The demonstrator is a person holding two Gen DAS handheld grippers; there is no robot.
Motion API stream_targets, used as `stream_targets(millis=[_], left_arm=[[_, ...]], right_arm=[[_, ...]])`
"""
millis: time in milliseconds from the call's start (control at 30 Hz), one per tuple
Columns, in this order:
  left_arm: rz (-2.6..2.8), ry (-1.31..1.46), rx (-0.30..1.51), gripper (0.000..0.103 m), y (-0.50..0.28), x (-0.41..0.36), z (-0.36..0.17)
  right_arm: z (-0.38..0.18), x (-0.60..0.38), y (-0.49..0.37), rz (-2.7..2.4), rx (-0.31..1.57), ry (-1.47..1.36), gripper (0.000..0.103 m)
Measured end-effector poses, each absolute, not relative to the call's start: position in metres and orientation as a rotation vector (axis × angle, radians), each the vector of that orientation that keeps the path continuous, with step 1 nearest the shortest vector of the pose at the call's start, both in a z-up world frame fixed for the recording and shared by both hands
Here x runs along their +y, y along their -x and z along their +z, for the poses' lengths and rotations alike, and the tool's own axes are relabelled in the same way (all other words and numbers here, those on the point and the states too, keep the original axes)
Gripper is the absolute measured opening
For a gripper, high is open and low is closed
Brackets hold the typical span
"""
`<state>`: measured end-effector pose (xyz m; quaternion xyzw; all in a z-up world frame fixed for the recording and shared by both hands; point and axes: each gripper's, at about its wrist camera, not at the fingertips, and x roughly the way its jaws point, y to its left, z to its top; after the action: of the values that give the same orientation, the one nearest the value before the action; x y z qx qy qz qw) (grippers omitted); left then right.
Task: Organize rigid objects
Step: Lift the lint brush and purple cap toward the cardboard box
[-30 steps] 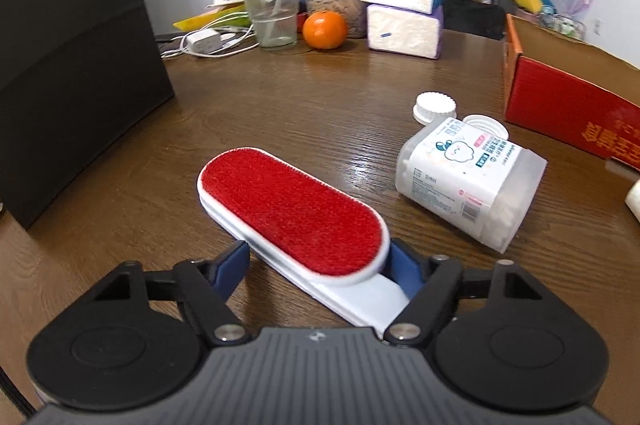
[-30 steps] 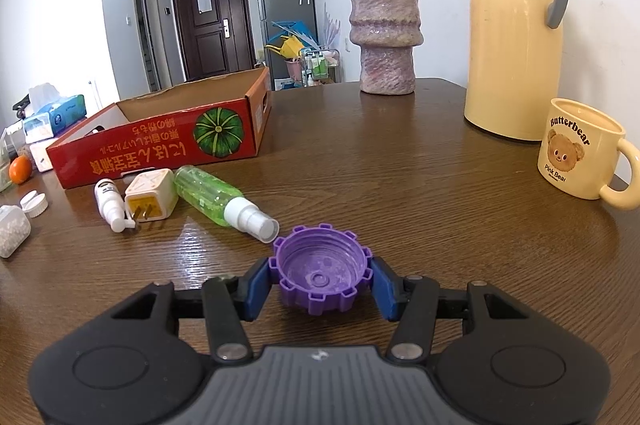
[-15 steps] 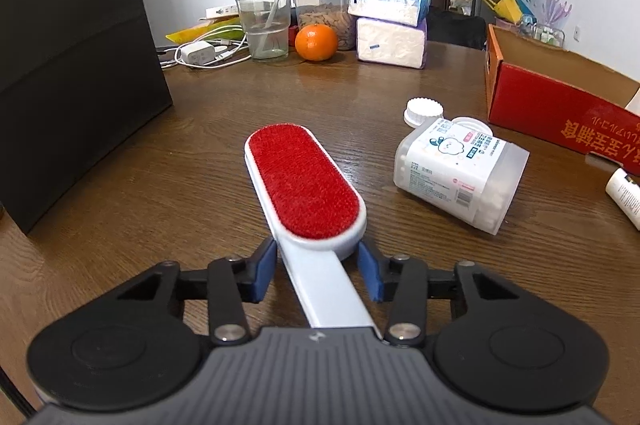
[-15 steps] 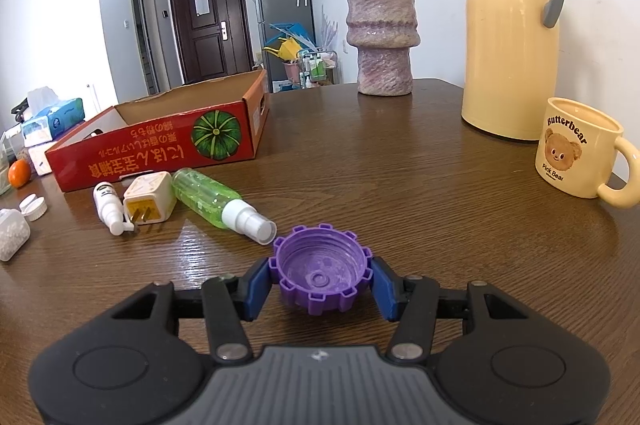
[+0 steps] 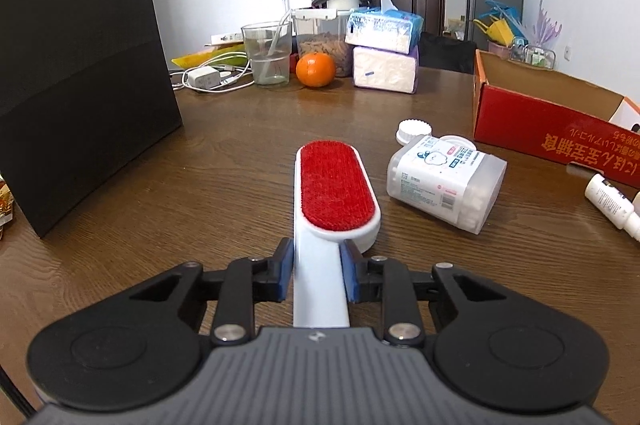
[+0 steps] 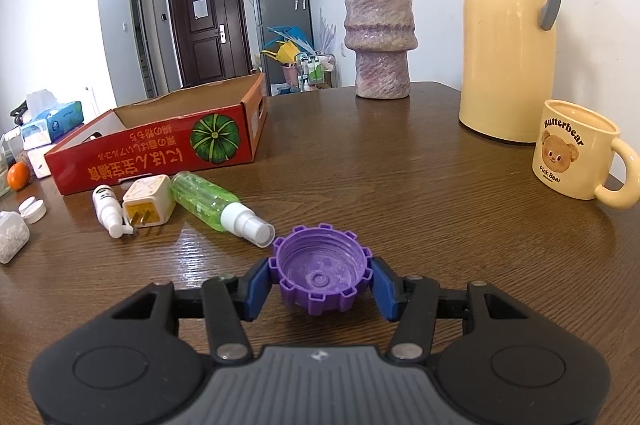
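The left gripper [image 5: 316, 275] is clamped on the white handle of one lint brush [image 5: 334, 191], its red pad pointing away across the wooden table [image 5: 224, 153]. The right gripper [image 6: 322, 283] grips one purple cap [image 6: 320, 275], open side up.

Counted in the left view: one cotton-swab jar [image 5: 444, 183] lying on its side just right of the brush, one loose white lid [image 5: 413, 131] beside it, one orange [image 5: 315, 69], two tissue packs [image 5: 384, 51] stacked, one glass [image 5: 267, 53]. In the right view: one red cardboard box [image 6: 160, 149], with three things lying in a row before it, a small white bottle [image 6: 107, 209], a plug adapter [image 6: 147, 201] and a green spray bottle [image 6: 218, 209], possibly touching one another. One vase [image 6: 380, 37], one thermos [image 6: 508, 33], one mug [image 6: 576, 149].

A black bag [image 5: 76, 65] walls off the table's left side. Bare wood lies open between it and the brush, and between the purple cap and the vase.
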<state>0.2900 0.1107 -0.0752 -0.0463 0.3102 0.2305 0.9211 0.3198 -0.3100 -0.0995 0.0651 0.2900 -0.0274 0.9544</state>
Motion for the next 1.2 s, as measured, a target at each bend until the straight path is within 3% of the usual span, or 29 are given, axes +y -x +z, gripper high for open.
stream_targets(millis=[1067,1100,1133,1200], left_arm=[[0.404,0.094,0.517,0.026,-0.256,0.093,-0.03],[0.403,0.093,0.513,0.025,-0.255,0.093,-0.029],[0.406,0.092,0.507,0.007,-0.254,0.093,-0.027],[0.391,0.1,0.497,0.003,-0.252,0.094,-0.023]], right_arm=[[-0.07,-0.279,-0.297,0.004,0.465,-0.095,0.052],[-0.069,-0.277,-0.296,0.008,0.462,-0.094,0.052],[-0.068,-0.276,-0.296,0.012,0.46,-0.093,0.052],[-0.066,-0.273,-0.296,0.02,0.456,-0.09,0.052]])
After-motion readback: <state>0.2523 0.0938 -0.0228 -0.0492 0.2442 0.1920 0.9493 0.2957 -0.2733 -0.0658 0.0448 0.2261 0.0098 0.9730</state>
